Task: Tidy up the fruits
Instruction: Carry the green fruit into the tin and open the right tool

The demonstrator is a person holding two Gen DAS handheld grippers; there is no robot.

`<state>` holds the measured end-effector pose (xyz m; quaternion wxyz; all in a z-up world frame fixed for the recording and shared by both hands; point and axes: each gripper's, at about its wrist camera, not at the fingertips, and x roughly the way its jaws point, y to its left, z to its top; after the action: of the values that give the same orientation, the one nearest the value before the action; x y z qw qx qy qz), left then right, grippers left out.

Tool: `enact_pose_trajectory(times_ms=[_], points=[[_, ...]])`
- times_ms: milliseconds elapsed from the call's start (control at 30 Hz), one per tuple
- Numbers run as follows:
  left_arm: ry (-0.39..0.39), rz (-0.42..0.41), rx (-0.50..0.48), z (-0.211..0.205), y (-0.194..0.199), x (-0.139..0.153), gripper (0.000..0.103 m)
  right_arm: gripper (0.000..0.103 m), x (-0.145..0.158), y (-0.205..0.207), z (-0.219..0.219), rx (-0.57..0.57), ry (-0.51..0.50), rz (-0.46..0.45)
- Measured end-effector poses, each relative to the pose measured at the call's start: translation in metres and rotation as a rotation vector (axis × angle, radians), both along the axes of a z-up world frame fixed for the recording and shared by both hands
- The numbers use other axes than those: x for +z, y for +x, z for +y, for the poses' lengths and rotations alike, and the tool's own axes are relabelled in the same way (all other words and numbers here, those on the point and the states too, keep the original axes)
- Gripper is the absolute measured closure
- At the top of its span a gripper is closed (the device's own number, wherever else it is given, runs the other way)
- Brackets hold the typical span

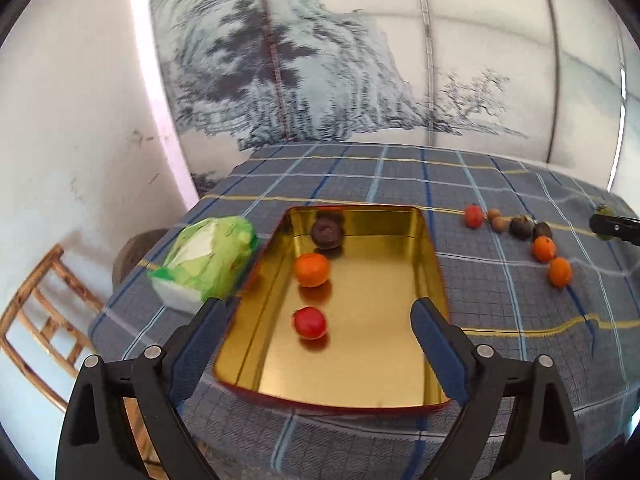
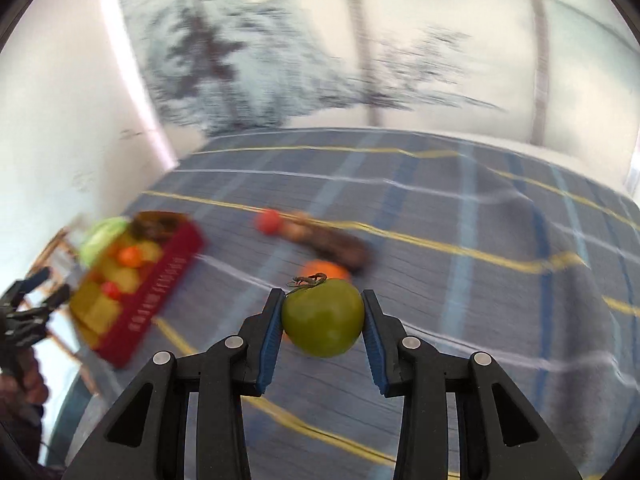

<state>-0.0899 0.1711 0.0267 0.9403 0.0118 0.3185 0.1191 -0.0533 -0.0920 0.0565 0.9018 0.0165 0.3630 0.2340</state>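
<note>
Pretty cozy corner here. The table [image 1: 360, 168] sits pushed up near the back wall, covered in a grey-blue plaid cloth [image 1: 500, 320] with yellow and light blue lines, a bit wrinkled toward the right side. Behind it there's a big ink-style landscape mural [image 1: 280, 72], dark pines and misty mountains, split into panels by thin vertical strips [image 1: 426, 40]. On the left the wall is plain white plaster [image 1: 72, 120] with a few scuffs and dark marks. A wooden chair [image 1: 44, 312] with slats stands down by the table's left corner. The light is soft and bright, and there's a pinkish glow along the mural's left edge [image 1: 160, 128].
</note>
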Motion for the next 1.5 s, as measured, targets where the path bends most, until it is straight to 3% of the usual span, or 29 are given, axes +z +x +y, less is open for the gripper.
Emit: enact_pose_trajectory(times_ms=[300, 567, 1167, 1500], points=[[-0.069, 0.033, 0.055, 0.019, -0.016, -0.010, 0.009, 0.064, 0.008, 0.022, 0.150, 0.283, 0.006, 0.024], [-0.075, 0.048, 0.060, 0.017, -0.021, -0.019, 0.007, 0.064, -0.020, 0.049, 0.232, 0.375, -0.073, 0.112], [-0.075, 0.034, 0.032, 0.018, -0.023, -0.024, 0.006, 0.063, -0.053, 0.083, 0.294, 0.367, -0.194, 0.156], [-0.065, 0.049, 0.027, 0.016, -0.020, -0.027, 0.002, 0.063, -0.030, 0.081, 0.292, 0.350, -0.101, 0.108]])
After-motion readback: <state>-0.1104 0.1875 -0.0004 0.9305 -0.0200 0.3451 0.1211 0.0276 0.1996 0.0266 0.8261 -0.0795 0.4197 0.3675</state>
